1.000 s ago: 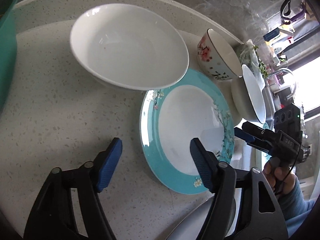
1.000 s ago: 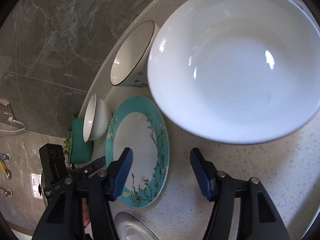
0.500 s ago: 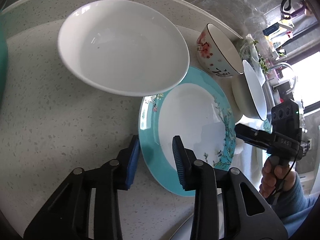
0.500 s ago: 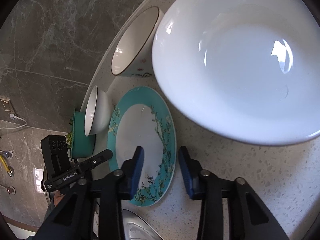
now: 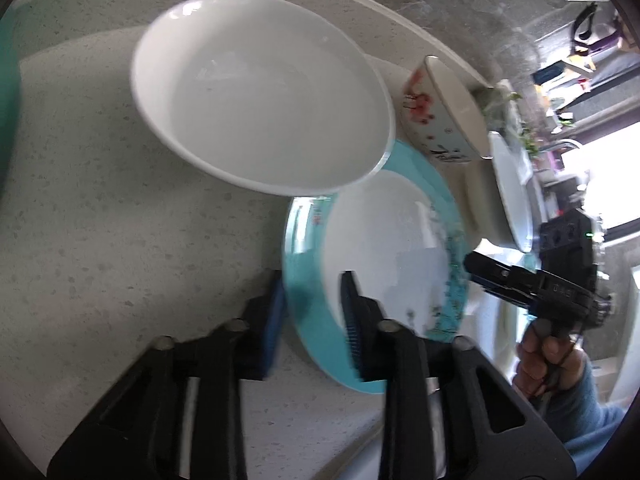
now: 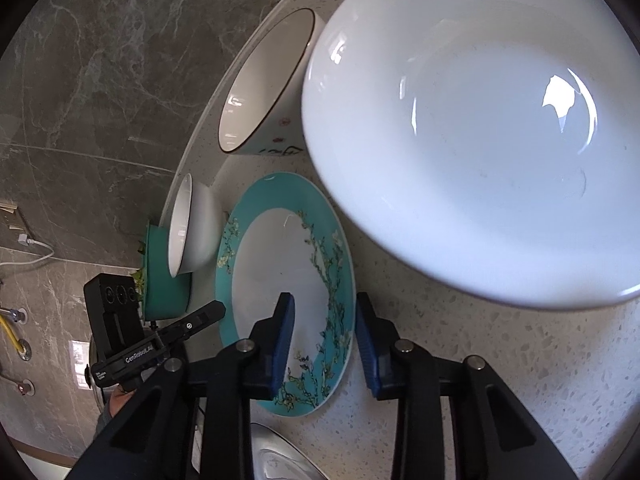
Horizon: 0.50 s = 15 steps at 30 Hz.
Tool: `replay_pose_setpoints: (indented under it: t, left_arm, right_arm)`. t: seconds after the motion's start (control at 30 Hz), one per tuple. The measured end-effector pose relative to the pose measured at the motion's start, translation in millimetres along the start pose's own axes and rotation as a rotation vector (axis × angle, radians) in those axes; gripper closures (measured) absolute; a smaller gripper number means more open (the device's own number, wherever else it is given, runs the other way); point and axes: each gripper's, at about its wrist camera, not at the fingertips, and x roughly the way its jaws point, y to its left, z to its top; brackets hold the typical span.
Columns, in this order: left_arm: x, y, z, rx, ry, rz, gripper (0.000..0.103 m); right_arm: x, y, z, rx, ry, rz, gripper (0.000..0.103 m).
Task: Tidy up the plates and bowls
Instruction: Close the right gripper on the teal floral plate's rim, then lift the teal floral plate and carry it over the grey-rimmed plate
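Glossy teal-rimmed round plate (image 5: pixel 384 256) with opposite edges between blue ribbed pads of both just-narrowed claws, left claw (image 5: pixel 312 312) and right claw (image 6: pixel 324 336).

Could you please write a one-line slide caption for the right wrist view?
Right gripper straddling the teal plate's rim beside a large white bowl.

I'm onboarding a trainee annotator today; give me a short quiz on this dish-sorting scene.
1. True or false: the large white bowl is empty.
2. Both the left gripper and the right gripper have their jaws astride which rim? A large white bowl, B teal plate, C flowered bowl.
3. What decorates the teal plate's border?
Key: 1 true; 2 B, both sets of jaws have just been closing on it; 3 flowering branches.
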Motion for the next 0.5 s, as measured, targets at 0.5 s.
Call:
replay_pose_setpoints:
  t: [0.5]
  left_arm:
    - [-1.2, -2.4, -3.2, 0.032, -0.019, 0.045, 0.092]
  right_arm:
    - [0.5, -3.8, -3.1, -0.021, -0.01, -0.057, 0.093]
